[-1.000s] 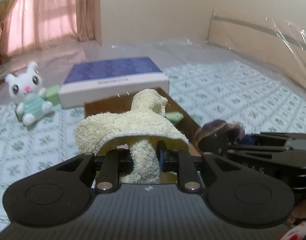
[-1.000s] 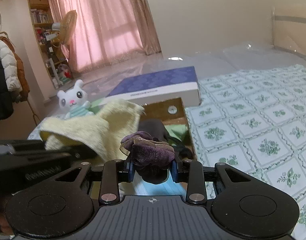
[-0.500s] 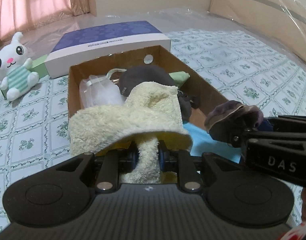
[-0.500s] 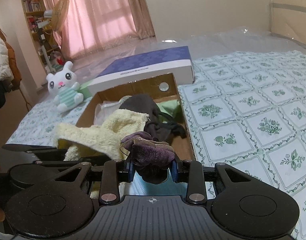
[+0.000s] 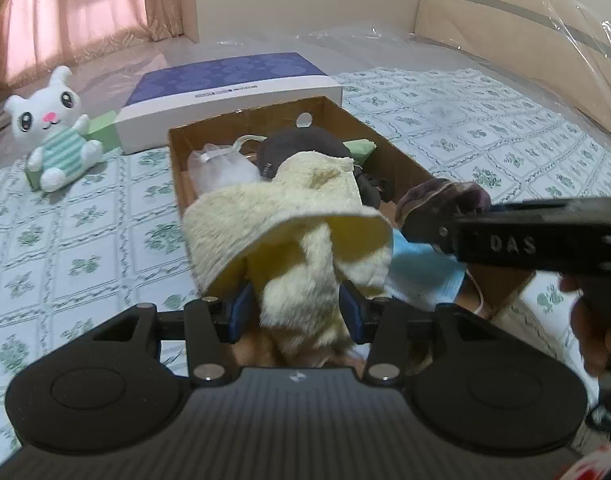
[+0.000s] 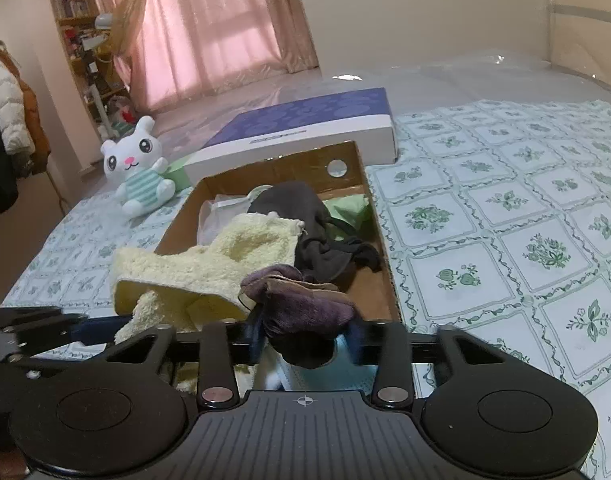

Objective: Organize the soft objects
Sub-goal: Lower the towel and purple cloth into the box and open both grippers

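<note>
Both claws have just been opening: our left gripper (image 5: 295, 308) loosely flanks the cream towel (image 5: 273, 216), our right gripper (image 6: 305, 338) the purple sock (image 6: 301, 300), over the cardboard box's (image 6: 379, 280) near end.

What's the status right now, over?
Left gripper opening around cream towel; right gripper opening around purple sock. Both above cardboard box, already holding clothes. Nothing in the way.

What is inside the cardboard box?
Inside the cardboard box: cream towel, dark garment, green cloth, clear pouch, blue mask. Whatever lies beneath them is covered.
</note>
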